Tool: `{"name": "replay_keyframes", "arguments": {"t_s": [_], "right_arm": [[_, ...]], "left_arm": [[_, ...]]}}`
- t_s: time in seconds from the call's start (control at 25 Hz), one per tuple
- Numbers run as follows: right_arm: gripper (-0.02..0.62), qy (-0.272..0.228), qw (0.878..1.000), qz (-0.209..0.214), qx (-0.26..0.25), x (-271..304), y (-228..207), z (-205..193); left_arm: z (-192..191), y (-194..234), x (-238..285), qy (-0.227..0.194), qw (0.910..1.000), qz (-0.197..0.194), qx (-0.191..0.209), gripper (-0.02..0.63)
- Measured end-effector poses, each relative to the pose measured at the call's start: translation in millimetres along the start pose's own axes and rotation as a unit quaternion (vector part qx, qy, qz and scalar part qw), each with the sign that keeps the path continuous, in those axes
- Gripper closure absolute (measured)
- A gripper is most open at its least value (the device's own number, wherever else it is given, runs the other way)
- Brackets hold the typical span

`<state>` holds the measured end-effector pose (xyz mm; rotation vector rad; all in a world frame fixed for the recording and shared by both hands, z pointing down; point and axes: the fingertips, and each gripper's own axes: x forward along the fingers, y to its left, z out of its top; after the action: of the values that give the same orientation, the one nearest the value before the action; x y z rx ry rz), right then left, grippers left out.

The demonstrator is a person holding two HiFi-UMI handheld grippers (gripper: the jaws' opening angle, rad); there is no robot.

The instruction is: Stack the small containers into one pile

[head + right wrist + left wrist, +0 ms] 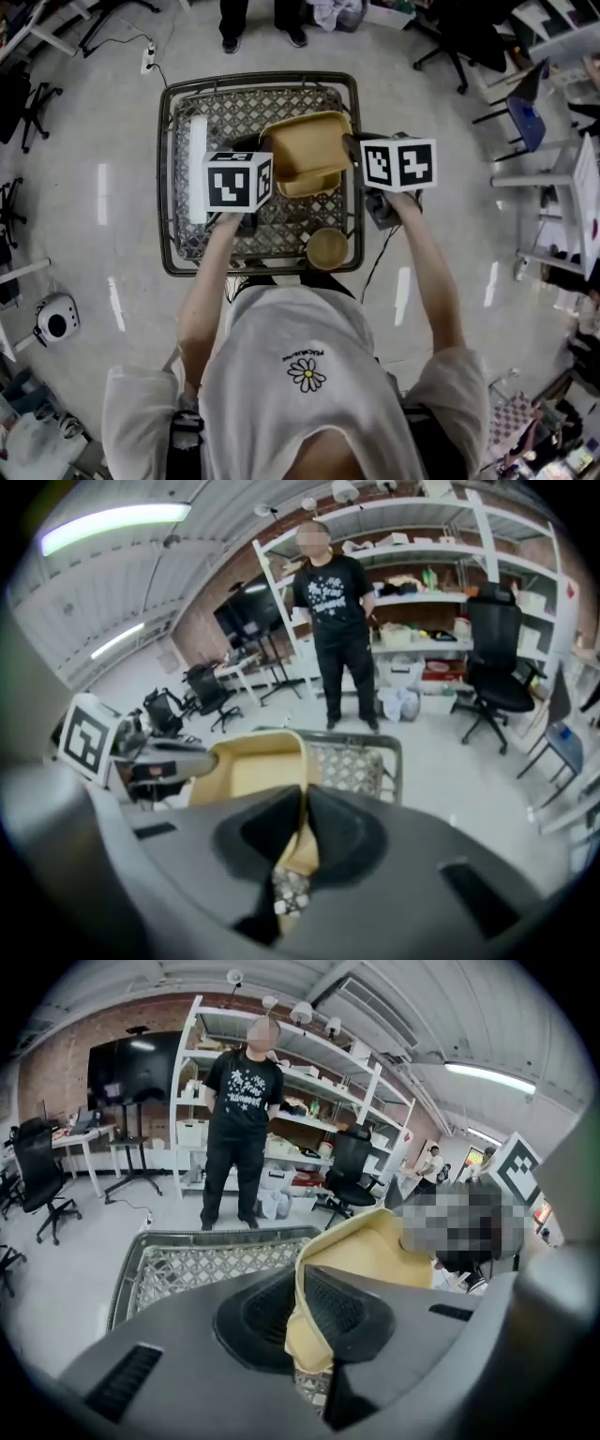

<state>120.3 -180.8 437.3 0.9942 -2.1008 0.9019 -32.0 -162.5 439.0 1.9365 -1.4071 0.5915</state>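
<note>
Over the wire-mesh cart (167,187), both tongs are gripping the tilted tan square container (305,150). The left gripper (298,1314) is pinching its left wall and the right gripper (302,832) its right wall. At the cart's near right corner, a small round bowl (327,248) is sitting. Pairing them seems underway; next, the container probably needs lowering level near that bowl.

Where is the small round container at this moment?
In the head view, the round container sits in the near right corner of the wire tray, just nearer the camera than the square tan container.
</note>
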Motion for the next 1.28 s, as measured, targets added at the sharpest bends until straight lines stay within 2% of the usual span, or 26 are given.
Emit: {"name": "replay_keyframes", "arguments": {"t_s": [0.28,0.68,0.84,1.08,1.28], "right_arm": [[0.551,0.071,0.996,0.007,0.051,54,-26,-45],[0.549,0.14,0.984,0.015,0.112,105,-51,-107],[0.55,0.154,0.98,0.014,0.127,115,-56,-125],[0.549,0.159,0.979,0.002,0.129,123,-67,-138],[0.549,0.169,0.978,-0.001,0.123,132,-65,-148]], "left_arm": [[-48,13,51,0.081,0.9966,0.0,-0.018,0.552],[-114,22,100,0.163,0.986,0.004,-0.035,0.554],[-128,21,110,0.179,0.9834,0.004,-0.03,0.554],[-140,18,123,0.182,0.9829,-0.001,-0.026,0.552],[-150,24,132,0.194,0.9809,0.009,-0.012,0.548]]}}
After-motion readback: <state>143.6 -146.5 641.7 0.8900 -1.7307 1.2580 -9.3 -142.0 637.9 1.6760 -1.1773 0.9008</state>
